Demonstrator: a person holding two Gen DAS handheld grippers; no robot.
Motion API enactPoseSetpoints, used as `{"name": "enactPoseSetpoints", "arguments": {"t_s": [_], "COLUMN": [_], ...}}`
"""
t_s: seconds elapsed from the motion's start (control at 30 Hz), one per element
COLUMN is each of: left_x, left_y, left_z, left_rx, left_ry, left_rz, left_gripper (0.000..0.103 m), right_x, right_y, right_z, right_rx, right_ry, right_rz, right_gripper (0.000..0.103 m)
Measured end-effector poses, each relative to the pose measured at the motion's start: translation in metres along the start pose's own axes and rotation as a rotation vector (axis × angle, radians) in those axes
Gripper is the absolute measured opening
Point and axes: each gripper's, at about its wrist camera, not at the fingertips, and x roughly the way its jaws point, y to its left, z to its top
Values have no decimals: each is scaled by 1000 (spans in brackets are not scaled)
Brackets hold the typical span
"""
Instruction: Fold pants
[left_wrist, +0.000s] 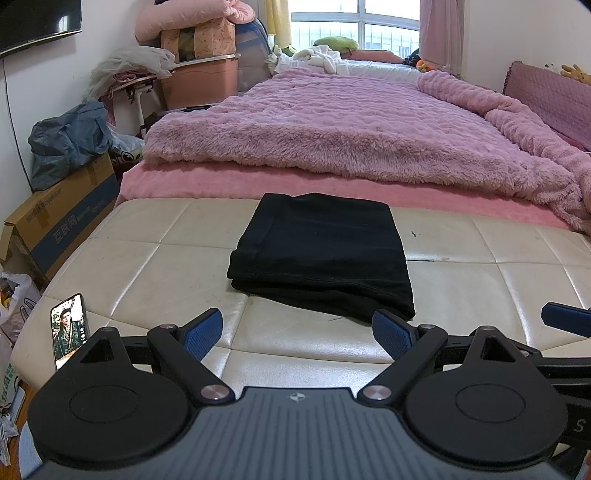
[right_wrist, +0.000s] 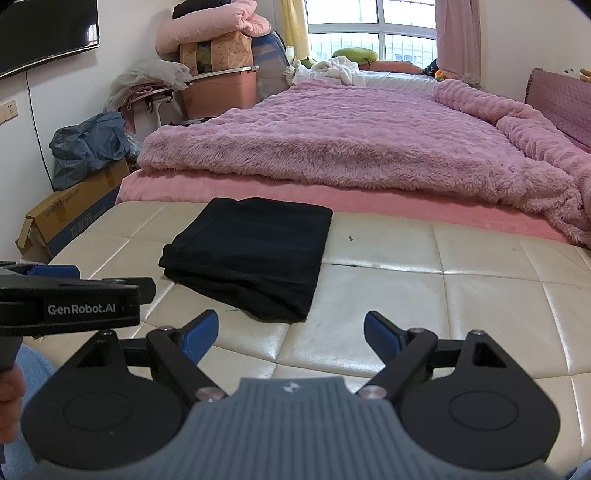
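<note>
The black pants (left_wrist: 321, 254) lie folded into a neat rectangle on the cream leather bench (left_wrist: 147, 258); they also show in the right wrist view (right_wrist: 251, 254). My left gripper (left_wrist: 297, 330) is open and empty, just short of the pants' near edge. My right gripper (right_wrist: 291, 332) is open and empty, near the pants' near right corner. The left gripper's body (right_wrist: 74, 299) shows at the left of the right wrist view. A fingertip (left_wrist: 565, 317) of the right gripper shows at the right edge of the left wrist view.
A phone (left_wrist: 68, 328) stands at the bench's near left corner. A bed with a fluffy pink blanket (left_wrist: 351, 129) lies behind the bench. Cardboard boxes (left_wrist: 62, 221), bags and storage bins stand along the left wall.
</note>
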Motion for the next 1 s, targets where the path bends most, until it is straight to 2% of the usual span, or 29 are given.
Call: {"name": "enactPoseSetpoints", "arguments": {"t_s": [1.0], "left_x": [-7], "left_y": [-5], "left_z": [-2], "left_rx": [-17], "left_ry": [6], "left_rz": [9], "left_gripper": [103], "right_x": [-4], "right_y": [2], "right_z": [-1], "right_rx": [5], "right_ry": [-3], "right_rz": [-2], "right_gripper": [82]}}
